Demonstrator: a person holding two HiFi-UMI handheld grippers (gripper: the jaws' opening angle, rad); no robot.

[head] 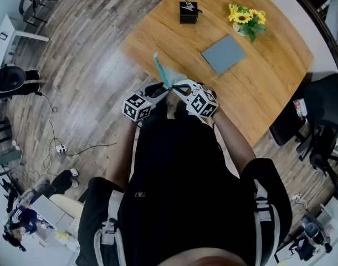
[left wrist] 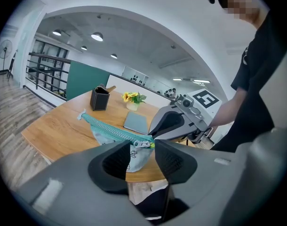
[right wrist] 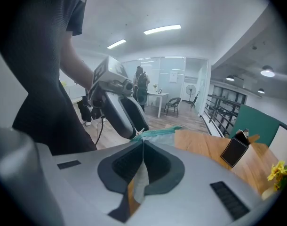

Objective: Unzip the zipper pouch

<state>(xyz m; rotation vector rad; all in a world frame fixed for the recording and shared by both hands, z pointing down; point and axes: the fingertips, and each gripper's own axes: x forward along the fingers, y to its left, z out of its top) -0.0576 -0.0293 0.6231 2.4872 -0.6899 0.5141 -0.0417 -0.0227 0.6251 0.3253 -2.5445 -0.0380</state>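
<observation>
Zipper pouch (head: 162,73), teal with a pale printed body: held up in the air over the near left edge of the wooden table (head: 269,93), between the two grippers, its zipper line running away toward the far left. Right gripper (head: 179,87): jaws pressed together on the pouch fabric at the near end of the zipper, a fold of the cloth hanging down between the pads. Left gripper (head: 157,91): jaws standing wide apart; the metal zipper pull (left wrist: 142,144) lies in the gap between them, neither pad pressing on it. Both grippers sit close together, tips almost meeting at that end of the pouch, directly in front of the person's black-clad torso. Zipper teeth appear closed along the visible length. Farther across the table, well apart from the pouch: black pen holder (head: 188,13), small vase of yellow flowers (head: 246,19), flat grey pad (head: 223,54) lying between them and nearer.
</observation>
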